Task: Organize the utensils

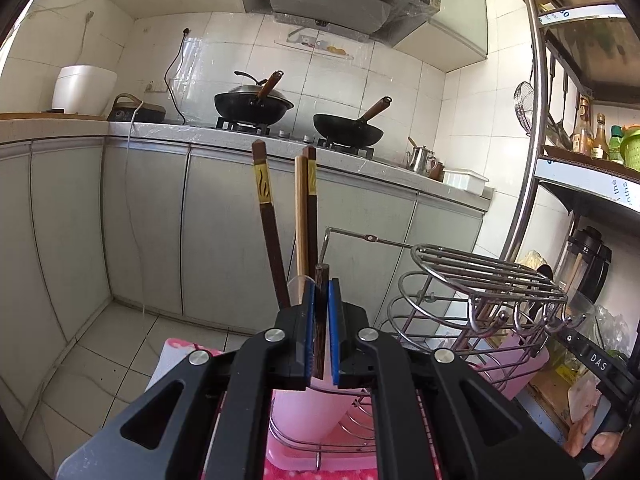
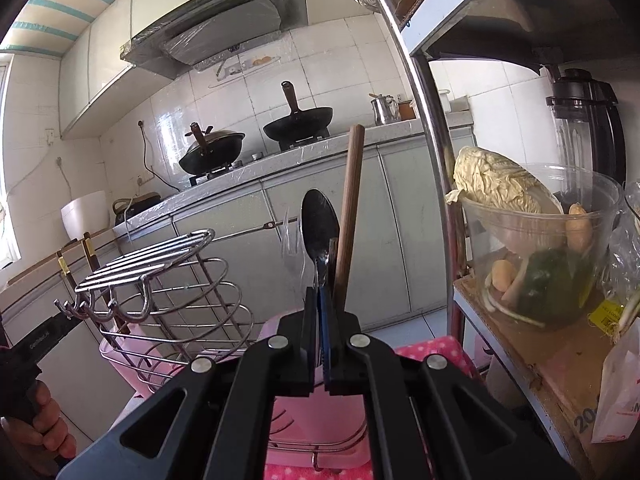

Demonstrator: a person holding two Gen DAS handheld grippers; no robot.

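Two black iron woks with wooden handles [image 1: 347,129] sit on the stove, one of them lidded. Three long chopsticks stand upright: two dark brown with gold bands [image 1: 267,216], one pale wooden [image 1: 301,216]. One steel spoon [image 2: 319,224], one steel kettle [image 1: 419,159], one white rice cooker [image 1: 83,89].

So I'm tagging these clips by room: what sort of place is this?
A home kitchen, most likely: two black woks sit on a gas stove under a range hood, and a metal shelf holds a bowl of vegetables.
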